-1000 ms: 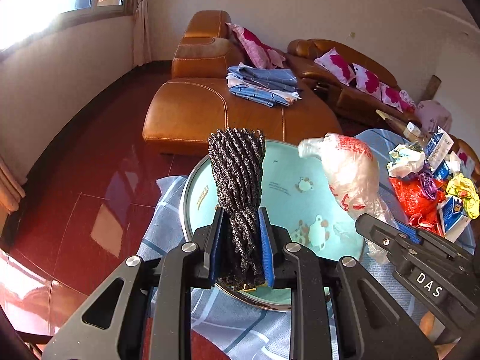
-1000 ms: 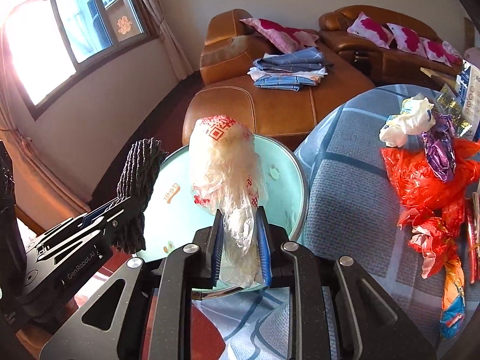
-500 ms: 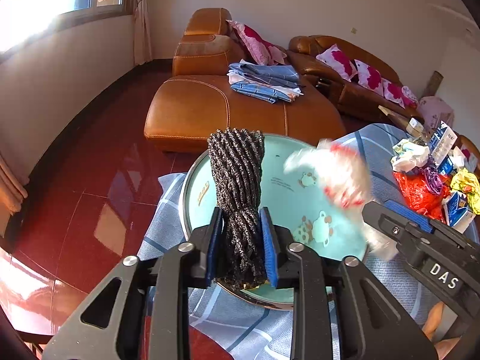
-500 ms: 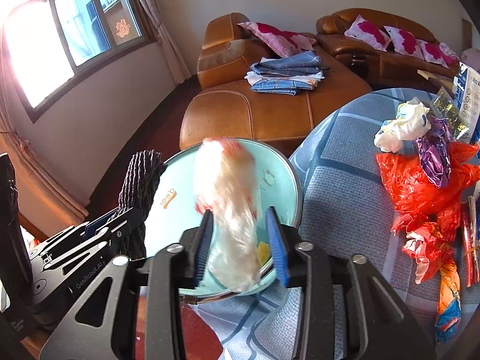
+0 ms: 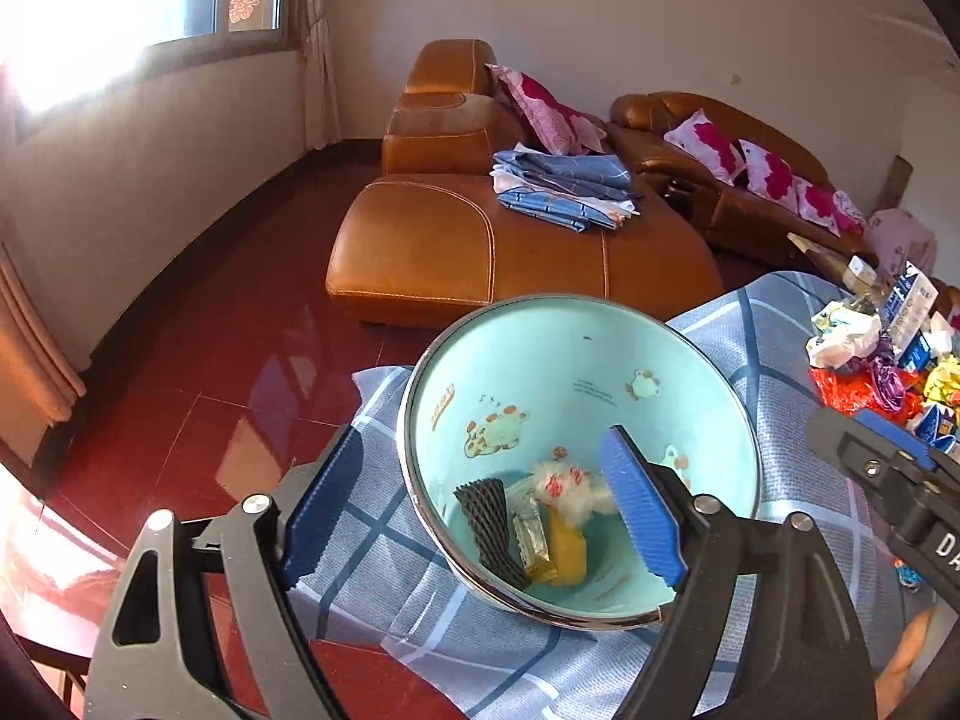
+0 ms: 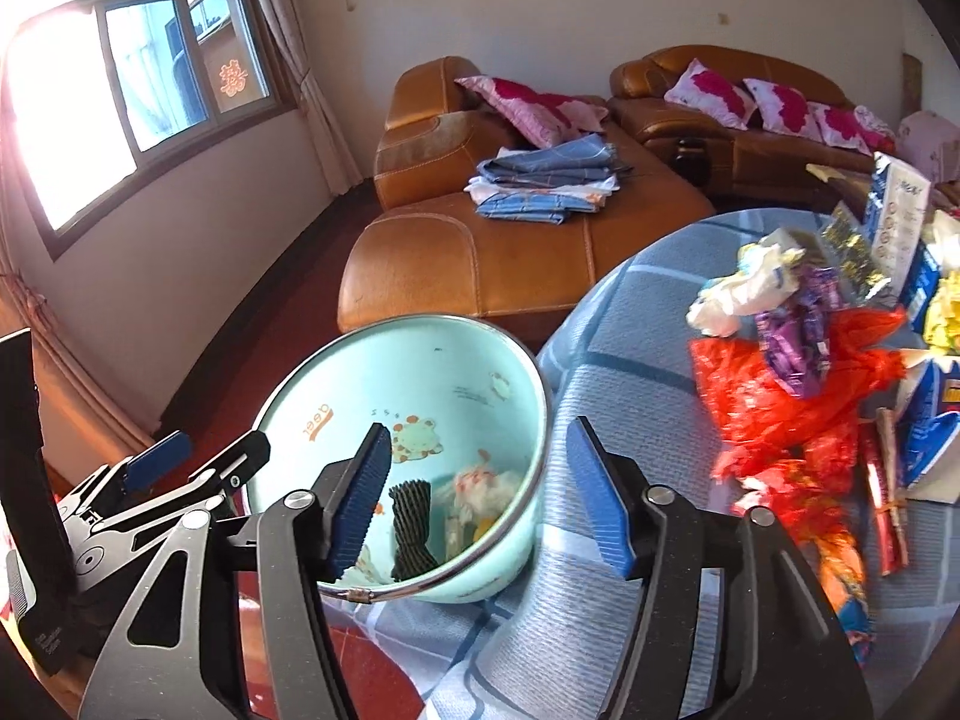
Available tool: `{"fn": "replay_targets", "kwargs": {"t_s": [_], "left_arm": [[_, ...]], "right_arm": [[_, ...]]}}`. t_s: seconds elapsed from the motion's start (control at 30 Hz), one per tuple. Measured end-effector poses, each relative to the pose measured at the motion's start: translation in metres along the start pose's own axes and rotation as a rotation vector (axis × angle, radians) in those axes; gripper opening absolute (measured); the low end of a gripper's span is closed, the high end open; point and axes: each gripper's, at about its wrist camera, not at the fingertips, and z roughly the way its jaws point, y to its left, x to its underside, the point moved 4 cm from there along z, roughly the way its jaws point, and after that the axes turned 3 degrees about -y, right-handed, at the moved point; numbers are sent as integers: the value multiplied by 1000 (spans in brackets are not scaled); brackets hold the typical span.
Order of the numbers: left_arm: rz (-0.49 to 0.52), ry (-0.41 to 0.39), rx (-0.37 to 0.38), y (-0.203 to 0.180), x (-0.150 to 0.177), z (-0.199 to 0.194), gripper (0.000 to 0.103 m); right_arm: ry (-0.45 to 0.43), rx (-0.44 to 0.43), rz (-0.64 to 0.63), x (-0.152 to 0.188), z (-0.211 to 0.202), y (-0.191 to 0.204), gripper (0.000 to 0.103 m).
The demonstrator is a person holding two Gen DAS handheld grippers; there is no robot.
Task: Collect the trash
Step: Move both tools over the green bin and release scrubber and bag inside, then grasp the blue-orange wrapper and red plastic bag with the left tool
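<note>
A light blue bin (image 5: 576,348) with cartoon prints stands beside the table; it also shows in the right wrist view (image 6: 420,360). At its bottom lie a black foam net (image 5: 489,525), a white and red plastic bag (image 5: 567,489) and yellow wrappers (image 5: 564,549). My left gripper (image 5: 480,519) is open and empty above the bin. My right gripper (image 6: 480,498) is open and empty over the bin's right rim. A pile of trash lies on the table: a red plastic bag (image 6: 780,384), a purple wrapper (image 6: 798,330) and white crumpled paper (image 6: 744,288).
A blue checked tablecloth (image 6: 630,324) covers the round table and hangs down by the bin. An orange leather sofa (image 5: 480,240) with folded blue cloth (image 5: 564,186) stands behind. Blue cartons (image 6: 900,210) stand at the table's far right. The floor (image 5: 210,360) is red tile.
Both grippers have opened. The black foam net dropped from the left gripper and the white plastic bag from the right gripper; both now lie at the bin's bottom.
</note>
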Motion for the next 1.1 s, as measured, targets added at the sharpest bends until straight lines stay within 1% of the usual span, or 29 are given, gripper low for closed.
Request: {"fn": "replay_targets", "kwargs": {"t_s": [0.1, 0.2, 0.23, 0.43, 0.53, 0.7, 0.87, 1.1], "left_arm": [[2, -7, 5, -5, 1, -4, 84], [29, -17, 4, -16, 3, -11, 91], [38, -22, 8, -21, 4, -14, 91], [82, -23, 52, -47, 10, -27, 92], [97, -18, 83, -60, 14, -33, 92], [130, -8, 122, -86, 23, -36, 92], [159, 24, 161, -114, 35, -34, 92], [214, 44, 191, -147, 51, -35, 92]], "right_arm": [[-28, 28, 20, -1, -13, -13, 66], [-49, 69, 34, 0, -25, -29, 67], [-53, 80, 47, 1, -30, -37, 67], [-70, 115, 102, 8, -49, -65, 67], [-89, 154, 119, 12, -64, -82, 67], [-100, 234, 188, 29, -87, -127, 67], [-98, 284, 244, 46, -101, -164, 67], [-103, 322, 299, 67, -119, -196, 67]]}}
